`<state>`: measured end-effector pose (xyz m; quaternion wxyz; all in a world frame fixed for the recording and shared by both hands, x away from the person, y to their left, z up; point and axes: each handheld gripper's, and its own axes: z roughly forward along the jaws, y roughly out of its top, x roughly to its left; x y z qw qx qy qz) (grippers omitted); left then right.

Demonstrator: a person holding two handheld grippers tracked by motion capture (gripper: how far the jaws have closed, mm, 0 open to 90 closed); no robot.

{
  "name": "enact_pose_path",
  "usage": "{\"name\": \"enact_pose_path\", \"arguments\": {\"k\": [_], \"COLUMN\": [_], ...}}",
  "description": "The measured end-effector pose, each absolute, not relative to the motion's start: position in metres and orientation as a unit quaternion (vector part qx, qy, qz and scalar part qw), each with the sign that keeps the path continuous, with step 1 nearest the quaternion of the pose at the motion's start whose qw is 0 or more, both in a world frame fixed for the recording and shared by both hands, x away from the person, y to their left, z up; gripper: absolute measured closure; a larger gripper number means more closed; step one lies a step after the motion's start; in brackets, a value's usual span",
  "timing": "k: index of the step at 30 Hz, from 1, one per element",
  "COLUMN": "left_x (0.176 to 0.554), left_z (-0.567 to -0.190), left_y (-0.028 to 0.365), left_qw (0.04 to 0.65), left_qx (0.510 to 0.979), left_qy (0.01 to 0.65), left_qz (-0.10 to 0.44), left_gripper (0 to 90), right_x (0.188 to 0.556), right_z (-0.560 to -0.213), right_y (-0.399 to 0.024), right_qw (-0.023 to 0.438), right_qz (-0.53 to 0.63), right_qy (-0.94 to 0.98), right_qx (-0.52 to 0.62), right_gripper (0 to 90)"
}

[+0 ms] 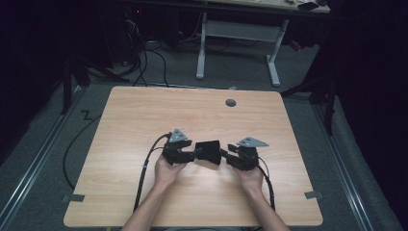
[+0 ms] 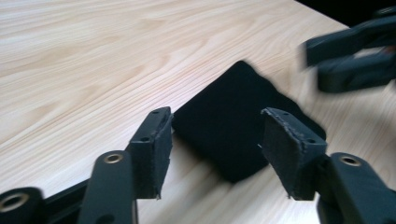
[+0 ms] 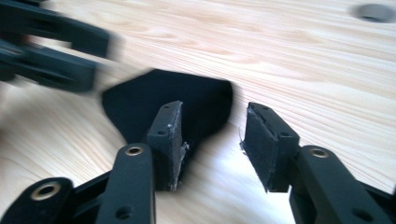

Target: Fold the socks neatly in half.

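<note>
Folded black cloth (image 1: 208, 150) lies flat on the worktop (image 1: 144, 115), between the two tools. Left tool (image 2: 215, 140) and right tool (image 3: 212, 140) are spread — nothing is pinched. Opposite cloth edges are best straddled squarely before closing — one pad under, one over.

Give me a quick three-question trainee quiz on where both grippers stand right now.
1. True or false: the black cloth lies flat on the wooden table between the left gripper and the right gripper.
2. Are the left gripper's fingers pressing on the cloth?
3. What sits in the table near its far edge: A) a round grey cap, B) a cup, C) a tape roll?

Key: 1 true; 2 no, they stand open around its corner; 3 A.
</note>
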<state>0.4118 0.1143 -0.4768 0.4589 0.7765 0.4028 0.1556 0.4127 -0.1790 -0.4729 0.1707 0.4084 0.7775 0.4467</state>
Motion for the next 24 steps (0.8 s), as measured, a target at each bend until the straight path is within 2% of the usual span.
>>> {"name": "enact_pose_path", "arguments": {"k": [2, 7, 11, 12, 17, 24], "left_x": [0.402, 0.384, 0.379, 0.38, 0.381, 0.379], "left_z": [-0.482, -0.495, -0.508, -0.508, -0.508, -0.508], "left_y": [0.135, 0.177, 0.189, 0.191, 0.192, 0.192], "left_qw": [0.441, 0.385, 0.349, 0.353, 0.351, 0.349], "left_qx": [0.768, 0.751, 0.769, 0.767, 0.767, 0.766], "left_qy": [0.43, 0.489, 0.48, 0.485, 0.486, 0.489], "left_qz": [0.176, 0.219, 0.236, 0.226, 0.226, 0.227], "left_gripper": [39.1, 37.1, 35.9, 33.1, 31.1, 28.7], "right_x": [0.411, 0.408, 0.411, 0.41, 0.412, 0.41], "right_z": [-0.481, -0.495, -0.5, -0.504, -0.505, -0.506], "right_y": [-0.2, -0.24, -0.266, -0.268, -0.275, -0.268], "right_qw": [0.191, 0.21, 0.212, 0.227, 0.209, 0.228], "right_qz": [0.413, 0.37, 0.341, 0.339, 0.361, 0.34], "right_qy": [0.777, 0.77, 0.772, 0.771, 0.76, 0.771], "right_qx": [0.435, 0.475, 0.493, 0.49, 0.498, 0.488], "right_gripper": [53.3, 50.1, 44.8, 43.1, 42.1, 37.8]}}
